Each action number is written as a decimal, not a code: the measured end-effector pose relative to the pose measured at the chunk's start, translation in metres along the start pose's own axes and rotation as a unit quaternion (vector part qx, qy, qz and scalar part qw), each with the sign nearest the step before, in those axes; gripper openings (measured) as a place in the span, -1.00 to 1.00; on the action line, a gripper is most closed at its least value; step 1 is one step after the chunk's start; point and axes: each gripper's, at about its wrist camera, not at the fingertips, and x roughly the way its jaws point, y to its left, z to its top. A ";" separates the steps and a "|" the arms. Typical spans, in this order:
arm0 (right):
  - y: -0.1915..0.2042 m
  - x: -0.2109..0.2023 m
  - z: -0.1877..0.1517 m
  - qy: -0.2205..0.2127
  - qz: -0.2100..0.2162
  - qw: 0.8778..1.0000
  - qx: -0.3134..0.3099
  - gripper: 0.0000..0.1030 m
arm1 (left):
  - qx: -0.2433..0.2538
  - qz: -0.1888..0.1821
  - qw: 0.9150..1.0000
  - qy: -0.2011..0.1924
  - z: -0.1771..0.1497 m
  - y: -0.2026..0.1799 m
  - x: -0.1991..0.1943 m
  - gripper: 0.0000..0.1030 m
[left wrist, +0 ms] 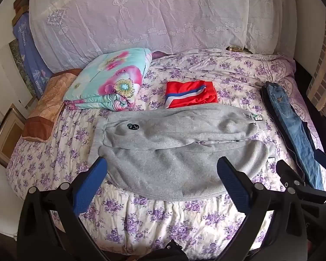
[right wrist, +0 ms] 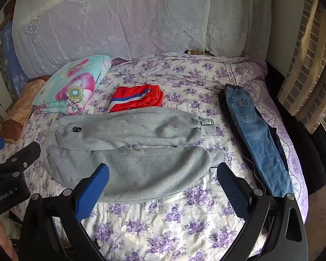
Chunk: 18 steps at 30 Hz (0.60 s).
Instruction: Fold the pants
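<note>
Left wrist view: grey sweatpants [left wrist: 173,148] lie spread across the floral bed [left wrist: 163,224] — left tool [left wrist: 163,175] and right tool [right wrist: 163,177] both gape wide, released, grasping nothing.

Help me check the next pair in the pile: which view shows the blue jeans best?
The right wrist view: the blue jeans lie nearly whole there, back pocket and leg clear, beside the grey sweatpants. In the left wrist view the jeans sit squeezed at the right edge, their lower end behind the right gripper.
</note>
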 end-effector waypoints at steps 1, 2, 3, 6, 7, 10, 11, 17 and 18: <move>0.000 0.000 0.000 -0.001 0.000 1.000 0.000 0.93 | 0.000 0.000 1.000 0.000 0.000 0.000 0.000 0.91; 0.000 0.000 0.000 0.000 0.000 1.000 0.000 0.93 | 0.000 0.000 1.000 0.000 0.000 0.000 0.000 0.91; 0.000 0.001 0.000 0.000 0.001 1.000 0.001 0.93 | 0.001 0.000 1.000 0.000 0.000 0.000 0.000 0.91; 0.001 0.001 -0.001 0.000 0.002 1.000 0.000 0.93 | 0.001 0.001 1.000 0.001 -0.001 -0.001 -0.001 0.91; 0.001 0.001 -0.001 0.000 0.002 1.000 -0.001 0.93 | 0.000 0.001 1.000 0.001 0.000 0.000 0.000 0.91; 0.000 0.002 -0.001 0.001 0.001 1.000 0.001 0.93 | 0.000 0.000 1.000 0.002 0.000 0.000 0.000 0.91; 0.000 0.002 -0.001 0.001 0.001 1.000 0.001 0.93 | 0.001 0.000 1.000 0.002 0.000 0.000 0.000 0.91; 0.001 0.004 -0.001 0.004 0.002 1.000 0.001 0.93 | 0.001 -0.001 1.000 0.004 0.000 0.000 0.000 0.91; 0.001 0.004 -0.001 0.004 0.002 1.000 0.001 0.93 | 0.000 -0.001 1.000 0.004 0.000 0.000 0.000 0.91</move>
